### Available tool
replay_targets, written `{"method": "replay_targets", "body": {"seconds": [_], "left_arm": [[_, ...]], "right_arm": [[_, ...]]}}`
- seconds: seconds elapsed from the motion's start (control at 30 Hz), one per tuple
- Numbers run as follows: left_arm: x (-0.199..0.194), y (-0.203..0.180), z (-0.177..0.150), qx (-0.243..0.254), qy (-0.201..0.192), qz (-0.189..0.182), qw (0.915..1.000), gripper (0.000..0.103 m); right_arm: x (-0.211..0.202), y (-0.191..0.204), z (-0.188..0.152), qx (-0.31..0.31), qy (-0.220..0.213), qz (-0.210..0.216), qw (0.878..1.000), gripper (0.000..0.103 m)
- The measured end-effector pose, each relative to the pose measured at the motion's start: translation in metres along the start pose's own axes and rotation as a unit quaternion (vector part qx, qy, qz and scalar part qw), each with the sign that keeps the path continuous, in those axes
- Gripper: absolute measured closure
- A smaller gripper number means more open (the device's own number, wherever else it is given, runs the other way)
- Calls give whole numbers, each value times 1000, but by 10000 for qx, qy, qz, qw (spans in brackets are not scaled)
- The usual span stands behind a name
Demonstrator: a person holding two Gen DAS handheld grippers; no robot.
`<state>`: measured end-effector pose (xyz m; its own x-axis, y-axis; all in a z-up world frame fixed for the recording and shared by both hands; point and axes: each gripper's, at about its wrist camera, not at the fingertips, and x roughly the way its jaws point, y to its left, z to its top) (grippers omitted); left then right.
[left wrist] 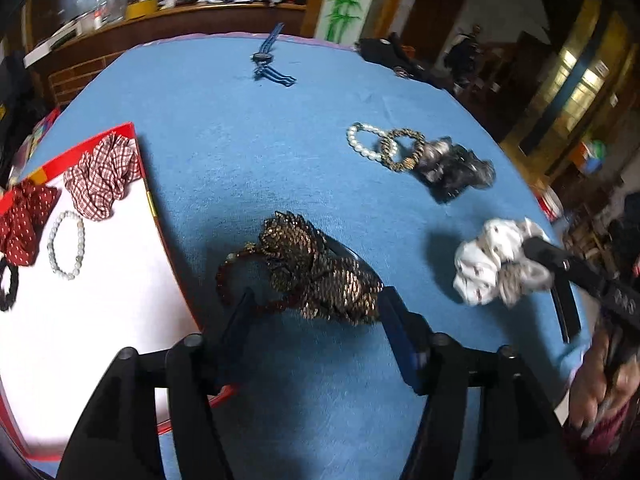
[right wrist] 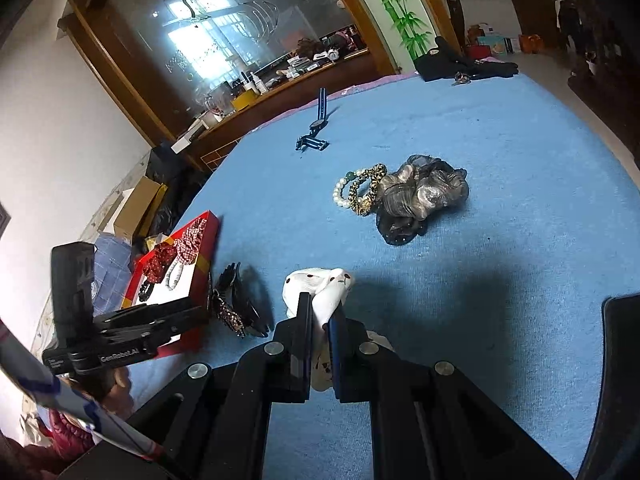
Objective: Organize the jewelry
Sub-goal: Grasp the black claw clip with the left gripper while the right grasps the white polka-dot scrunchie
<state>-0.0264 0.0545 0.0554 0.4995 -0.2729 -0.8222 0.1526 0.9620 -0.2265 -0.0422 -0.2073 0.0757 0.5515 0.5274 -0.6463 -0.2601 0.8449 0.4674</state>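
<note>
White scrunchie [right wrist: 320, 292] clamped in right gripper [right wrist: 320, 320], just above blue bench [right wrist: 520, 240]. Sequined hair clip [left wrist: 316, 272] lying between parted left gripper [left wrist: 316, 320] fingers, unpinched, beside red tray [left wrist: 148, 200]. Advice: carry scrunchie clear over clip to tray; lower left gripper squarely before closing.

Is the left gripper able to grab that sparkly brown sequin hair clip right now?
Probably yes. The left gripper is open, with the sparkly brown sequin hair clip lying between its fingers on the blue cloth, and nothing covers it.
</note>
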Motion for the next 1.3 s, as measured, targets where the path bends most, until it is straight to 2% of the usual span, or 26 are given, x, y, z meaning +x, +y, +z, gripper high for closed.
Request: {"method": "replay_targets", "body": {"seconds": [0.13, 0.23, 0.33, 0.53, 0.6, 0.7, 0.87, 0.93, 0.97, 1.1, 1.3], "left_arm": [[13, -7, 13, -97, 86, -99, 9999, 40], [23, -15, 22, -38, 154, 60, 9999, 40], [33, -32, 32, 206, 177, 75, 9996, 40], [58, -76, 45, 1071, 315, -20, 9938, 46], [61, -86, 45, 1192, 333, -74, 9923, 46], [60, -92, 42, 1225, 243, 113, 9921, 46], [36, -92, 32, 1163, -117, 440, 9922, 46], [21, -89, 26, 1086, -256, 421, 9929, 40], [17, -87, 24, 1015, -273, 483, 9933, 32], [18, -78, 21, 470, -204, 604, 9969, 31], [44, -85, 22, 198, 116, 586, 9980, 31]], "right_arm": [[1, 0, -2, -7, 17, 22, 10000, 95], [1, -2, -3, 24, 13, 35, 10000, 95], [-2, -5, -4, 77, -33, 12, 10000, 95], [-17, -20, -4, 272, -196, -146, 9993, 95], [-23, -25, -5, 329, -251, -211, 9989, 95], [-28, -32, -6, 403, -279, -233, 9985, 95], [-29, -37, -6, 442, -295, -178, 9984, 95], [-30, -39, -6, 427, -317, -150, 9985, 95], [-30, -40, -6, 429, -322, -131, 9985, 95], [-30, -44, -7, 475, -348, -45, 9983, 95], [-34, -49, -11, 517, -359, 46, 9980, 95]]}}
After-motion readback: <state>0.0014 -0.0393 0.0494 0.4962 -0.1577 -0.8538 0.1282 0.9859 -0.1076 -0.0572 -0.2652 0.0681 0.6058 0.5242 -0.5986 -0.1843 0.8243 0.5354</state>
